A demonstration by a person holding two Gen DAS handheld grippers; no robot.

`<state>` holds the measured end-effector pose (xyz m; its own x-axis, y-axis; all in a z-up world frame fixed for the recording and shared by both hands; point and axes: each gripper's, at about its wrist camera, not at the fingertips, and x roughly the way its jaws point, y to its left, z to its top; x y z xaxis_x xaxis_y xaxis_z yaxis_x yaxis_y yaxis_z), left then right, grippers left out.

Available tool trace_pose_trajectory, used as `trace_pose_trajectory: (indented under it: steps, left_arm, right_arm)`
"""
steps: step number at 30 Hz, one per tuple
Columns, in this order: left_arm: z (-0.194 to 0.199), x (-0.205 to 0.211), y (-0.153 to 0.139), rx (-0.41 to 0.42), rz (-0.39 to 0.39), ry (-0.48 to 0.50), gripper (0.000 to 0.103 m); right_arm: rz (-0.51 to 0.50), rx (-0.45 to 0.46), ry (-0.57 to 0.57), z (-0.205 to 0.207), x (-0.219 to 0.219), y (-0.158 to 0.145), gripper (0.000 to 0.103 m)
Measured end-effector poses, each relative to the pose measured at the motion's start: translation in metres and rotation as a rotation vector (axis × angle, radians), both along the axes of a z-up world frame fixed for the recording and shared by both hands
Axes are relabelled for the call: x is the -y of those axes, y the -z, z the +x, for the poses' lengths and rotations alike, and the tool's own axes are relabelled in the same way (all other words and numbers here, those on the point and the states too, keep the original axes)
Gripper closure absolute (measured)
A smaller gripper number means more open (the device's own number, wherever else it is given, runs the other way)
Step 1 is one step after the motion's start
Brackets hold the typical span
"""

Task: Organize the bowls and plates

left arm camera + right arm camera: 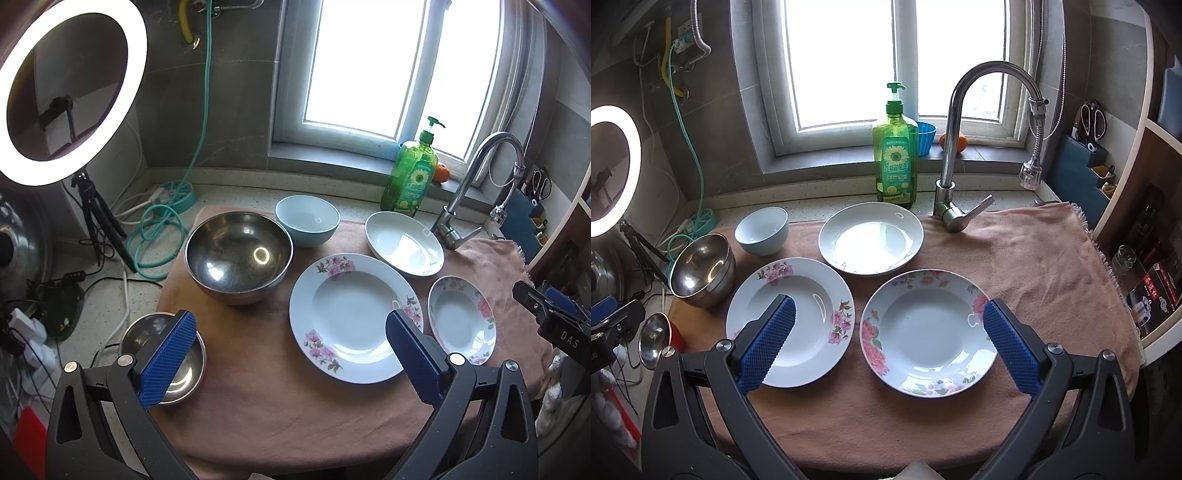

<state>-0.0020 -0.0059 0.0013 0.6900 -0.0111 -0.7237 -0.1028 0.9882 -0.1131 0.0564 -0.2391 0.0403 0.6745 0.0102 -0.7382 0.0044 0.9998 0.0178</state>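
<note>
Presently a pink towel (pixel 1015 254) covers the bench (pixel 236 186) and carries all the dishes; both grippers hover above its near edge, empty.

Left gripper (pixel 291 354): jaws spread wide, gripping nothing. Big steel bowl (pixel 238 256) stands ahead of it, slightly left. Big floral plate (pixel 351 317) lies ahead to the right, its near right rim under the right pad. Small steel bowl (pixel 162 358) sits at the towel's left edge, partly behind the left pad. Blue bowl (pixel 307 220) stands beyond the big steel bowl, just beside it.

Right gripper (pixel 888 343): jaws likewise wide apart, holding nothing. Small floral plate (pixel 927 332) lies directly between its pads, below them. The big floral plate lies to the left, partly under the left pad; the two plates are near but apart. White plate (pixel 871 238) lies ahead, beyond both floral plates, its near rim close to theirs; contact cannot be told.

Beyond the white plate stand a tap (pixel 955 147) and a green soap bottle (pixel 895 155). A ring light (pixel 70 88) shines far left of the left gripper.
</note>
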Motion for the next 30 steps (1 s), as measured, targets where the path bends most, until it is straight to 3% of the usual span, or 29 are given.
trace_pose_trajectory:
  steps: [30]
  left_arm:
    - [-0.0015,0.0034,-0.0038,0.005,-0.01,0.001,0.001]
  right_arm:
    - [0.011,-0.003,0.002,-0.0022,-0.0011,0.0002,0.0]
